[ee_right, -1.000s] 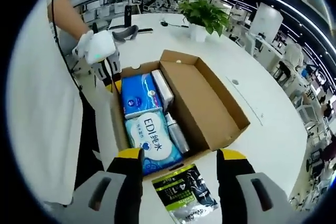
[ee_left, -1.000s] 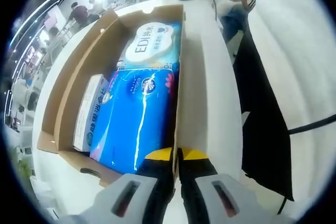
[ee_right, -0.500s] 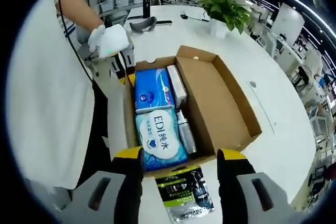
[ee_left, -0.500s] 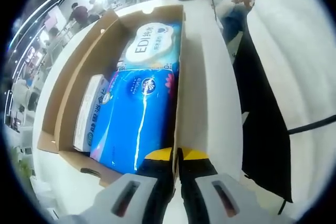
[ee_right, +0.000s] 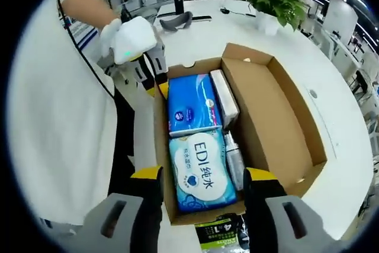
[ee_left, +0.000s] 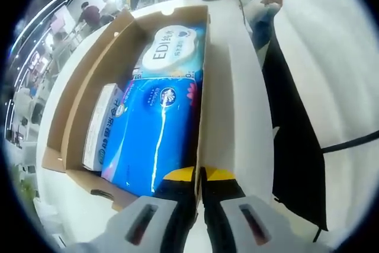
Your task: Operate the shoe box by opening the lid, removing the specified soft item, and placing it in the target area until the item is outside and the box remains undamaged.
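Inside, 1 shoe box (ee_right: 278, 111), 2 blue soft packs (ee_right: 192, 103), 1 bottle (ee_right: 234, 159)

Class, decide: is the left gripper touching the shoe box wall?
Touching. In the left gripper view the left gripper is shut with the thin wall of the shoe box running down between its yellow tips; the right gripper view also places it at that corner.

White round table (ee_right: 201, 37), potted green plant (ee_right: 273, 1) at its far edge, dark sachet (ee_right: 225, 238) beside the box
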